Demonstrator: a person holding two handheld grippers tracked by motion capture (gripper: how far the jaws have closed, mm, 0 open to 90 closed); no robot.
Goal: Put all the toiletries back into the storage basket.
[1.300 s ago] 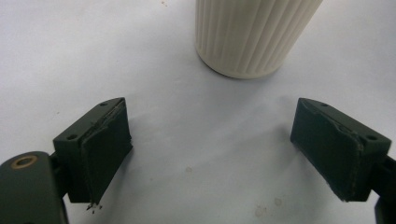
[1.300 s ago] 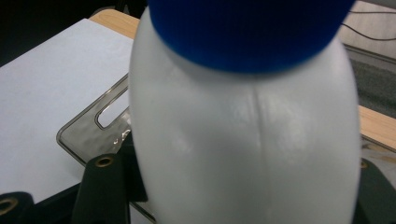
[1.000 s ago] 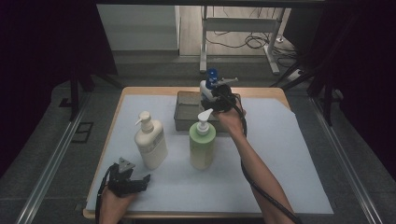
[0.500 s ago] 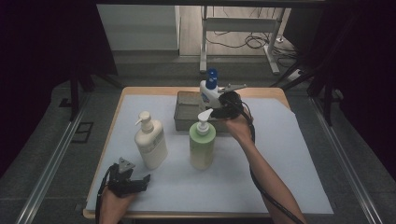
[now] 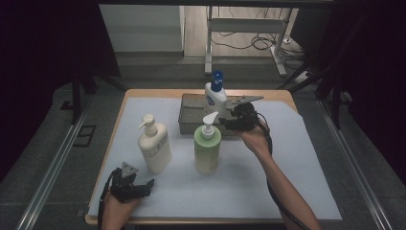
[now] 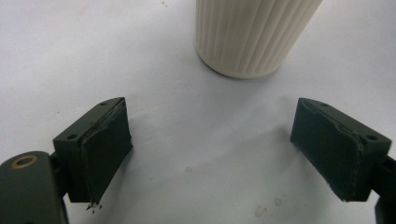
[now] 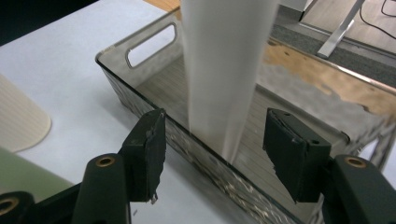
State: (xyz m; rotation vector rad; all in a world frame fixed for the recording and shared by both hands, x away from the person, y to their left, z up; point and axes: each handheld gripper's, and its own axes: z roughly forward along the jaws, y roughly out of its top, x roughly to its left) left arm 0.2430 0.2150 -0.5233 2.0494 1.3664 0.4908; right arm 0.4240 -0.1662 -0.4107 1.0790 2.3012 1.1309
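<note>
My right gripper (image 5: pixel 229 120) sits at the far middle of the table, just right of the white bottle with the blue pump cap (image 5: pixel 215 98), which stands upright inside the shallow grey see-through plastic tray with cut-out handles (image 5: pixel 189 120). In the right gripper view its black jaws stand apart, one on either side of the bottle's white body (image 7: pixel 219 70), and I see a gap between each pad and the bottle, so nothing is clamped; the bottle's base rests on the ribbed floor of the tray, close to the tray's near wall (image 7: pixel 205 154). My left gripper (image 5: pixel 143 187) rests low at the near left corner of the table, on the pale sheet that covers the wooden tabletop (image 5: pixel 297 158). In the left gripper view its jaws are spread wide over the bare sheet (image 6: pixel 205 140) and hold nothing, and the ribbed base of the cream pump bottle (image 6: pixel 252 35) stands just beyond them, not touching either pad. From above I see that cream bottle (image 5: pixel 154 146) upright at the near left, with the pale green pump bottle with the white pump head (image 5: pixel 207 146) upright to its right, in front of the tray and just near-left of my right gripper. The two grippers are well apart.
</note>
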